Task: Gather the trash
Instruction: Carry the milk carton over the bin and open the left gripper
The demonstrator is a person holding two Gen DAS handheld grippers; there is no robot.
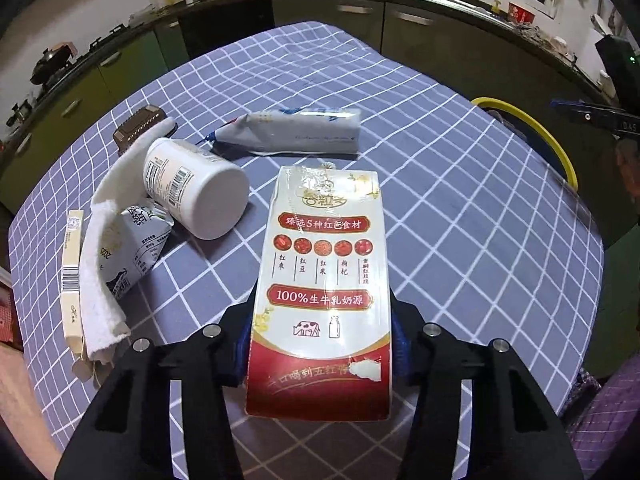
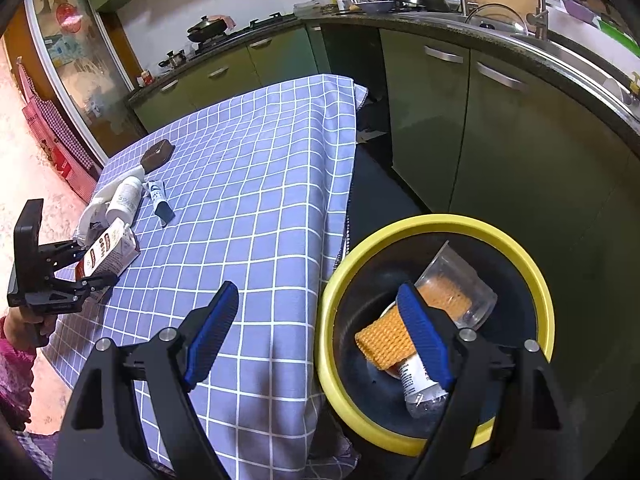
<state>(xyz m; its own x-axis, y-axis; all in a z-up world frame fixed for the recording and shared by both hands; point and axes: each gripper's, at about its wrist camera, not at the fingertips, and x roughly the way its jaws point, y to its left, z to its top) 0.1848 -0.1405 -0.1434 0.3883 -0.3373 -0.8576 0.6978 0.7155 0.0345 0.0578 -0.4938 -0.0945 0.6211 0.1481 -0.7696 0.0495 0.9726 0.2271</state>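
Your left gripper [image 1: 322, 344] fingers clamp the milk carton [image 1: 324, 280], its long axis running straight ahead; your right gripper [image 2: 320, 336] fingers gape empty above the trash bin [image 2: 520, 248].

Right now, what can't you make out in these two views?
- Left wrist: left gripper pads hidden behind the milk carton; contact not visible.
- Left wrist: yellow bin contents hidden by the table edge.
- Right wrist: bottle in the bin partly covered by the right gripper finger.
- Right wrist: carton print too small to read.
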